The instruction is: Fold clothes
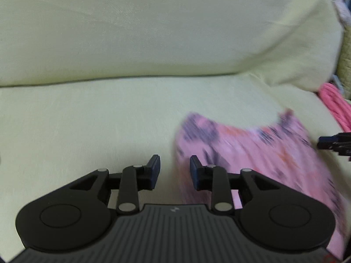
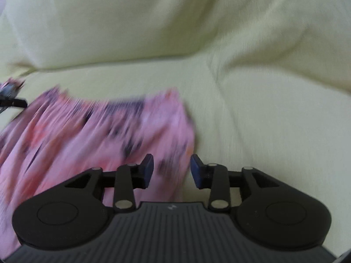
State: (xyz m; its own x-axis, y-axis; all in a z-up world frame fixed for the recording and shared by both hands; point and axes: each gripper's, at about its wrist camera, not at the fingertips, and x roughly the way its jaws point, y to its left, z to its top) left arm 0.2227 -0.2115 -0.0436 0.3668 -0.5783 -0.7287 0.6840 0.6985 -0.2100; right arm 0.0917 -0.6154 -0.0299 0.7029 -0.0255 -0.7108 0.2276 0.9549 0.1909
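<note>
Two open grippers above crumpled pink floral garment (image 2: 87, 131), cream sofa (image 1: 109, 114).

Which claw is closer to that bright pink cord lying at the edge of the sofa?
Right. The pink cord lies at the sofa's far right edge, and the right claw shows just below it, beyond the pink garment. The left claw sits across that garment, open.

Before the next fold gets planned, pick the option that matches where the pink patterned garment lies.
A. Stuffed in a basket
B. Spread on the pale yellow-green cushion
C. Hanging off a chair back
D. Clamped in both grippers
B: the pink patterned garment lies on the pale cushion, and the left gripper and right gripper both stand open, clamping nothing.
</note>
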